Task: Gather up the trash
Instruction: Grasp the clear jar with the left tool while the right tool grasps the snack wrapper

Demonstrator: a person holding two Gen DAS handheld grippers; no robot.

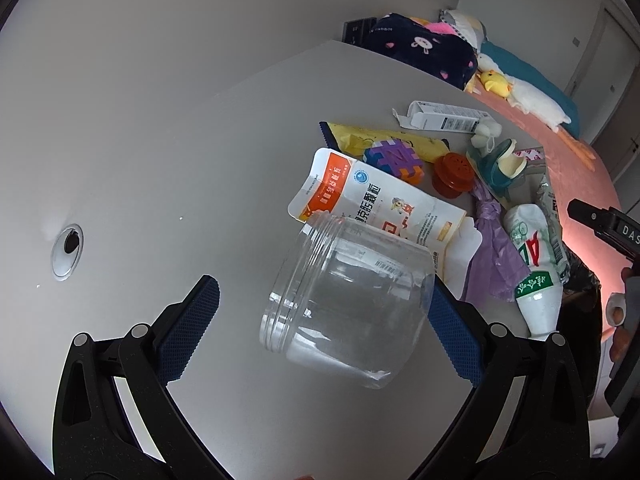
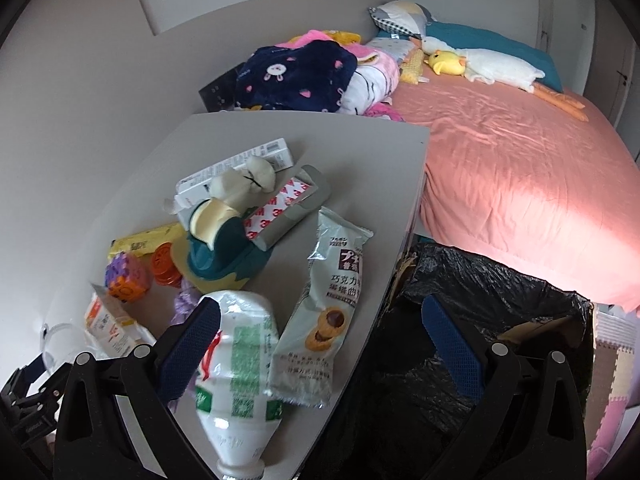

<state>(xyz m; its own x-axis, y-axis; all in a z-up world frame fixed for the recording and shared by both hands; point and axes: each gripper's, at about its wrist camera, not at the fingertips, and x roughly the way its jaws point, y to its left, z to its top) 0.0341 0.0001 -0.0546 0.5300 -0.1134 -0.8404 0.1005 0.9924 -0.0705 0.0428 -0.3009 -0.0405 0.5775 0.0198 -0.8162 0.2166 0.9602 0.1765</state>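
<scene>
My left gripper (image 1: 320, 300) is open around a clear plastic jar (image 1: 344, 300) lying on its side on the grey table (image 1: 180, 160); the right pad touches it, the left pad stands apart. Beyond the jar lie a white and orange pouch (image 1: 384, 204), a purple bag (image 1: 492, 248) and a crushed white bottle (image 1: 534, 264). My right gripper (image 2: 320, 330) is open above the table's edge. The white bottle (image 2: 236, 368) lies beside its left finger, next to a cookie wrapper (image 2: 324, 312). A black-lined trash bin (image 2: 480, 320) stands under its right finger.
A white box (image 2: 236, 168), a teal tape dispenser (image 2: 220, 240), a yellow packet (image 1: 384, 140), a purple puzzle cube (image 1: 396, 158) and an orange cap (image 1: 452, 176) crowd the table. A pink bed (image 2: 520, 160) with clothes and plush toys lies beyond.
</scene>
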